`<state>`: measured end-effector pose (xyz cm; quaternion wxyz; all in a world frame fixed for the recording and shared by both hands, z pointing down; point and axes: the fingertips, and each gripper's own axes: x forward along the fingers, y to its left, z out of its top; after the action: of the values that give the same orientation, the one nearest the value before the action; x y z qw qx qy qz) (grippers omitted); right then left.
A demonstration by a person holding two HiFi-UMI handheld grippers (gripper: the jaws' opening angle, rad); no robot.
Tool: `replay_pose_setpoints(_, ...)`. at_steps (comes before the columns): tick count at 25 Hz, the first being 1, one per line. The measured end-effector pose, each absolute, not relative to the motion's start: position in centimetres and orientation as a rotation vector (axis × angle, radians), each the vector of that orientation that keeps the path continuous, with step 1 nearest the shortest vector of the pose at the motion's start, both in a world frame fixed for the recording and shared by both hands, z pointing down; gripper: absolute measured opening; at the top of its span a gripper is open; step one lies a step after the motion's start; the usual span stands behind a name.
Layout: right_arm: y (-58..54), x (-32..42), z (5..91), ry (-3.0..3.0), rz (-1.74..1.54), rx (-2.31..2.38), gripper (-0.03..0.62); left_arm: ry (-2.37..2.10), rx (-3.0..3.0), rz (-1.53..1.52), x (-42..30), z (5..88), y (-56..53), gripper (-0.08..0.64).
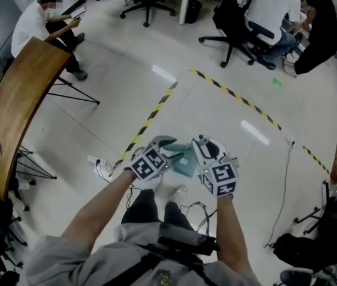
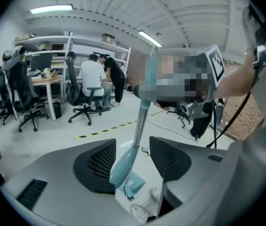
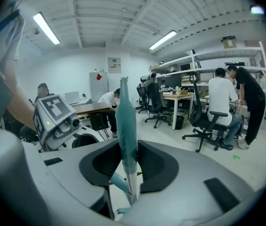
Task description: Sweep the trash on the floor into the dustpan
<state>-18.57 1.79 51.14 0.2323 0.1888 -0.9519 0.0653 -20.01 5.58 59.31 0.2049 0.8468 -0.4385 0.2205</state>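
- Judged the step in hand as settling a two-handed hold on the broom (image 2: 141,121), before any sweeping stroke.
- Had the right gripper (image 3: 129,166) clamped shut on the broom's teal handle grip (image 3: 125,121), with the metal pole running down below it.
- Had the left gripper (image 2: 133,157) open and holding nothing, with the broom's teal neck standing in the gap and neither pad seen pressing on it.
- Found the trash (image 2: 157,192), crumpled shiny pieces, lying on the floor (image 1: 216,106) just beside the broom head (image 2: 133,185), close to the person's feet.
- Could not pick out the dustpan for certain in any view.
- Reckoned the next move to call for closing the left jaws low on the neck, then drawing the bristles across the trash toward wherever the pan lies.
- Saw open floor ahead as far as the yellow-black tape (image 1: 150,121), the wooden table (image 1: 19,94) well off to the left and the office chairs (image 1: 240,34) far ahead.
- Noted loose cables (image 1: 199,210) near the feet and a white cable (image 1: 285,189) to the right, either likely to snag a wide stroke.
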Motion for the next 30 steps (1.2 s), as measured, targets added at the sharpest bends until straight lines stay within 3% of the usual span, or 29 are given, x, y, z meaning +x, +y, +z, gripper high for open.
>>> replay_pose_setpoints(3,2.3,-18.5,50.7,-2.609,0.207,0.527,0.103,-1.070,2.434,0.742,-18.7,62.3,4.8,0.248)
replay_pose_setpoints(13,1.9,-19.0,50.7,-2.605,0.277,0.560,0.103,-0.661,2.562,1.019,-16.2,67.9,2.7,0.247)
replay_pose_setpoints(16,1.4,-19.6,50.9,-2.609,0.292,0.574,0.103,-0.600,2.580,0.984,-15.8,68.1,2.3,0.211)
replay_pose_setpoints(18,1.0,-19.5,50.7,-2.607,0.297,0.607,0.103,-0.579,2.592,0.961,-15.4,68.2,2.3,0.132)
replay_pose_setpoints(30,-1.0,-13.0,43.5,-2.674,0.209,0.952,0.101,-0.552,2.722,0.947,-10.7,60.6,0.8,0.120)
